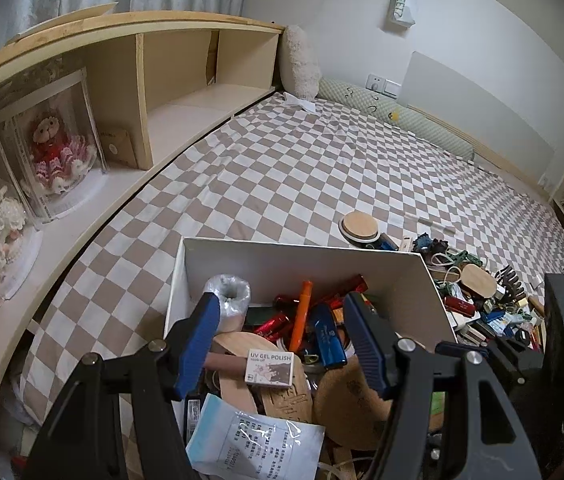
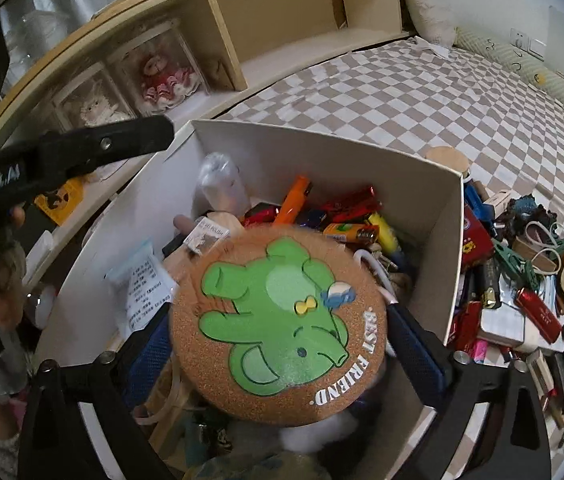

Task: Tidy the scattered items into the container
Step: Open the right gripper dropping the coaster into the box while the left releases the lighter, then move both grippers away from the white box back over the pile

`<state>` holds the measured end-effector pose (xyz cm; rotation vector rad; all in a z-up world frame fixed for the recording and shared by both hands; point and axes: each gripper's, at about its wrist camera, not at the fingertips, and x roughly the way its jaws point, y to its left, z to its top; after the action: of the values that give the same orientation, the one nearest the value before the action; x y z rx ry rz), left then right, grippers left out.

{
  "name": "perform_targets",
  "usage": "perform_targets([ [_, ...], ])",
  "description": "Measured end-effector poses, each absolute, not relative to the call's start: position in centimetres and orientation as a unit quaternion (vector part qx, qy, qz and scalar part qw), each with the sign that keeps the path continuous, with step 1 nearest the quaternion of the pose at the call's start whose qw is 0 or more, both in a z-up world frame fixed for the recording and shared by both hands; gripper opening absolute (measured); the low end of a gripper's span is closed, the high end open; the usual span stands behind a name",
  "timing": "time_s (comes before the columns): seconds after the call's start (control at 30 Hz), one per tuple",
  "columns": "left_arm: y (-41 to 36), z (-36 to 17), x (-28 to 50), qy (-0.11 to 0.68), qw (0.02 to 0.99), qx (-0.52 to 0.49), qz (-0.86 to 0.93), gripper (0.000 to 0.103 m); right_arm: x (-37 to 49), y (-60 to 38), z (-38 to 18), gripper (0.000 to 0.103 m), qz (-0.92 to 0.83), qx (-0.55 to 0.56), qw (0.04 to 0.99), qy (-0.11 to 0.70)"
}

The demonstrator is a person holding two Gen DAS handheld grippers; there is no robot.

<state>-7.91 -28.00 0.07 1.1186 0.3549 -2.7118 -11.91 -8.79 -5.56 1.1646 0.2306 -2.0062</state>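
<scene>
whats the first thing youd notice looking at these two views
The round cork coaster with a green cartoon animal fills the right wrist view, held between the right gripper fingers above the white box. The box is already crammed, and a heap of small items still lies right of it on the checkered bed.

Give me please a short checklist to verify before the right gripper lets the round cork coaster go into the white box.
1. Cork coaster is between the right gripper fingers: ok.
2. Coaster is above the white box opening, not the bed: ok.
3. Left gripper holds nothing, jaws apart: ok.
4. Left gripper is clear of the drop area: cannot tell; it also hangs over the box.
5. Box has room on top: not ok, the contents are heaped.
6. Scattered pile is still waiting beside the box: ok.
</scene>
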Motion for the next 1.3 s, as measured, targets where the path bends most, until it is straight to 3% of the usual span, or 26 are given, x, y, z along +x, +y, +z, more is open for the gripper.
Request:
perform_targets([
  [0.4, -27.0, 0.1, -7.0, 0.108, 0.092, 0.379, -0.914, 0.065, -11.7, -7.3, -4.4, 0.103, -0.809, 0.442, 0.380, 0.074],
  [0.43, -26.9, 0.2, -6.9, 0.107, 0.093, 0.378, -0.915, 0.068, -11.6, -7.1, -4.3, 0.103, -0.811, 0.440, 0.378, 0.075],
  [0.5, -26.8, 0.3, -6.6, 0.108, 0.095, 0.374, -0.916, 0.091, -11.4, -6.8, -4.3, 0.103, -0.815, 0.436, 0.373, 0.076],
  [0.67, -26.2, 1.2, -5.9, 0.102, 0.102, 0.361, -0.922, 0.102, -11.2, -5.2, -3.6, 0.103, -0.834, 0.418, 0.355, 0.056],
  [1.3, -22.9, 2.4, -3.5, 0.082, 0.107, 0.348, -0.928, 0.102, -9.9, 0.3, -0.9, 0.103, -0.868, 0.391, 0.305, 0.037],
])
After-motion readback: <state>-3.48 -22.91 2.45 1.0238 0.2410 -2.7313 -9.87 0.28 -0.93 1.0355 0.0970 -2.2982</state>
